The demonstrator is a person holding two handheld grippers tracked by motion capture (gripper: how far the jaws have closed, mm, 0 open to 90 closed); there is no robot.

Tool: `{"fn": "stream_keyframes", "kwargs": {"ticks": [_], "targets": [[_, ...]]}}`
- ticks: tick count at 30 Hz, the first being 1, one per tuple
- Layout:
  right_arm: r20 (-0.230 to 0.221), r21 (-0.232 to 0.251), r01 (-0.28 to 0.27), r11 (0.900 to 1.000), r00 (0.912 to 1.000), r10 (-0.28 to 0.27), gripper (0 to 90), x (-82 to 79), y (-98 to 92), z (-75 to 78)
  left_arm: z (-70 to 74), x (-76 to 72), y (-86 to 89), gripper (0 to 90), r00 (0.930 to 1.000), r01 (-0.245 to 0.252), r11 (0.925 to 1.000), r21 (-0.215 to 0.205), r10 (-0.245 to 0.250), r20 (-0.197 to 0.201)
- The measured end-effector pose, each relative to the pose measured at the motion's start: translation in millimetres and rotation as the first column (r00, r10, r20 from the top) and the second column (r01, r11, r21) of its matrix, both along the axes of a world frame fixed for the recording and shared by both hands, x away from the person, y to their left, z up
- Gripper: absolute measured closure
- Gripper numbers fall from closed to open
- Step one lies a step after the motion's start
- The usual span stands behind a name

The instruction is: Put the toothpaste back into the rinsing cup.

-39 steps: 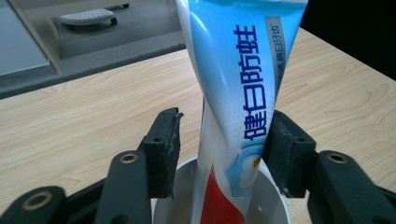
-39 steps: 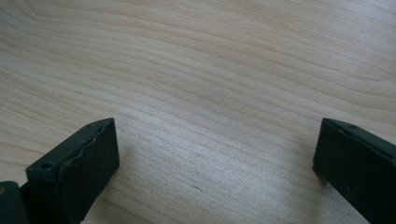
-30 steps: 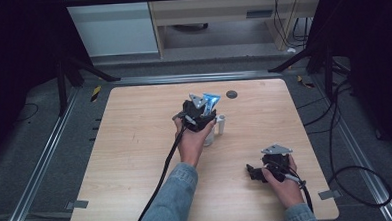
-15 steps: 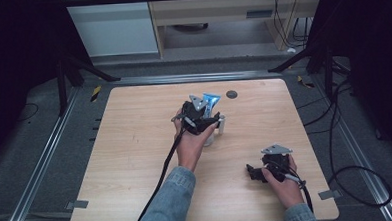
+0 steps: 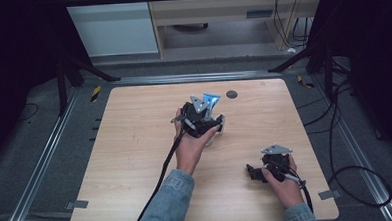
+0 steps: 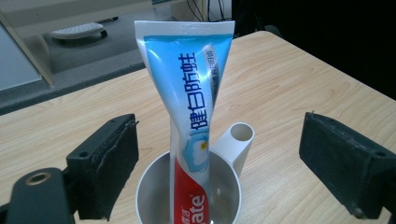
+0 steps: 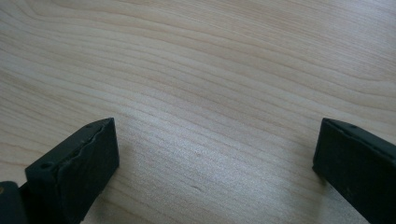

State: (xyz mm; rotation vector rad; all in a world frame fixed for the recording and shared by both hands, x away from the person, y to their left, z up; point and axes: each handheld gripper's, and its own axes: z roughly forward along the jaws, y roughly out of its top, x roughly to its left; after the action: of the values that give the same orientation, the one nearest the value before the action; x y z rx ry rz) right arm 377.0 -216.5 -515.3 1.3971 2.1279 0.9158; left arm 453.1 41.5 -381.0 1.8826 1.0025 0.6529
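A blue, white and red toothpaste tube [image 6: 196,93] stands upright in a white cup [image 6: 236,144] with a side handle, near the middle of the wooden table [image 5: 135,143]. My left gripper [image 6: 224,158] is open around them. Its jaws have just been opening, and both pads [image 6: 112,158] stand well apart from the tube between them. In the high view the left gripper [image 5: 210,124] sits just in front of the tube [image 5: 212,99] and the cup [image 5: 220,130]. My right gripper [image 5: 252,172] rests low at the table's front right, open over bare wood [image 7: 215,158].
A small dark round disc [image 5: 231,94] lies on the table behind the cup. Metal rails [image 5: 50,147] run along both sides of the table, and cables trail on the floor at the right. Shelving stands beyond the far edge.
The left hand has drawn back a little toward the person while the tube stays standing in the cup. The right hand has not moved.
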Motion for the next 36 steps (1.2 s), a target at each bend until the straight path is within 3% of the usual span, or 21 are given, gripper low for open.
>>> {"fn": "stream_keyframes", "kwargs": {"ticks": [13,22,28,36], "targets": [[0.0,-0.002,-0.001,1.0,1.0,0.001,0.4,0.0,-0.1,0.0,4.3,-17.2,-0.1,10.7,0.9993,0.019,0.9996,0.019,-0.02,0.031],[0.0,-0.003,0.0,1.0,1.0,0.0,0.4,0.0,-0.1,0.0,3.1,-28.1,0.4,10.6,0.9988,0.04,0.9989,0.024,-0.041,0.026],[0.0,-0.002,0.0,1.0,1.0,0.0,0.4,0.0,0.0,0.0,2.7,-41.2,5.3,9.9,0.9972,0.073,0.9964,0.042,-0.074,0.012],[0.0,-0.003,0.0,1.0,1.0,0.0,0.4,0.0,-0.1,0.0,-8.2,-53.2,8.7,7.7,0.992,0.123,0.9886,0.087,-0.12,-0.038]]}}
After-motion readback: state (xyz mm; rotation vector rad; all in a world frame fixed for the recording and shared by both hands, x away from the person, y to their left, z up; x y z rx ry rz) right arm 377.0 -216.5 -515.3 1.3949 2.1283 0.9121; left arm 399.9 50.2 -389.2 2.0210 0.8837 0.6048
